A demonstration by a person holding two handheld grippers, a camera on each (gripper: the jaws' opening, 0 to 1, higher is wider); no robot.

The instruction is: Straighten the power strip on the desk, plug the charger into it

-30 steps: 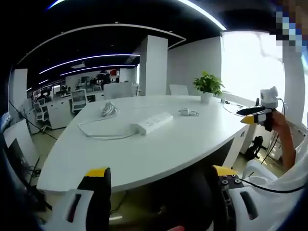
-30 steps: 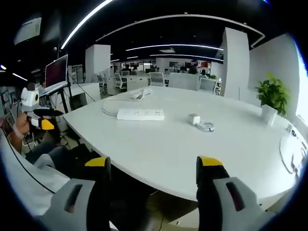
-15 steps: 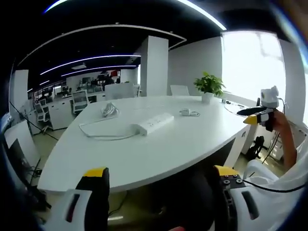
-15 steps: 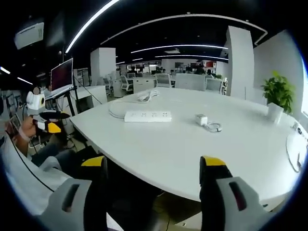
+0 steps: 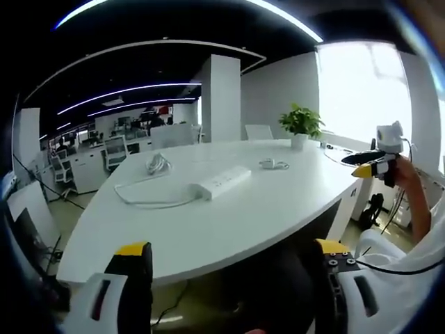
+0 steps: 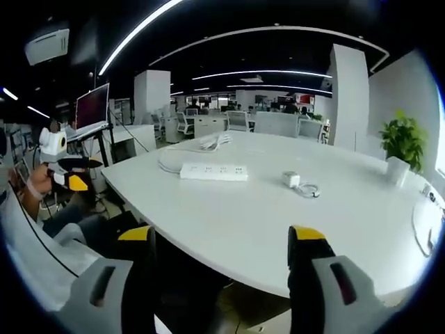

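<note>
I see the power strip (image 6: 213,171) lying mid-tabletop (image 6: 278,229), angled, its cable looping off to a coil (image 5: 157,163) beyond it. The charger (image 6: 291,179) sits near the strip with its cord (image 6: 309,190) bunched beside; details too small to read. A potted plant (image 5: 300,124) stands past the charger. Left hand-held gripper (image 5: 233,261) and right hand-held gripper (image 6: 222,243) both gape wide, empty, short of the tabletop edge.

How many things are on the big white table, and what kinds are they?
Power strip with its cord: 1
Charger with its cable: 1
Potted plant: 1
Total: 3
A few small things lie at the table's far edge near the window, too small to tell.
</note>
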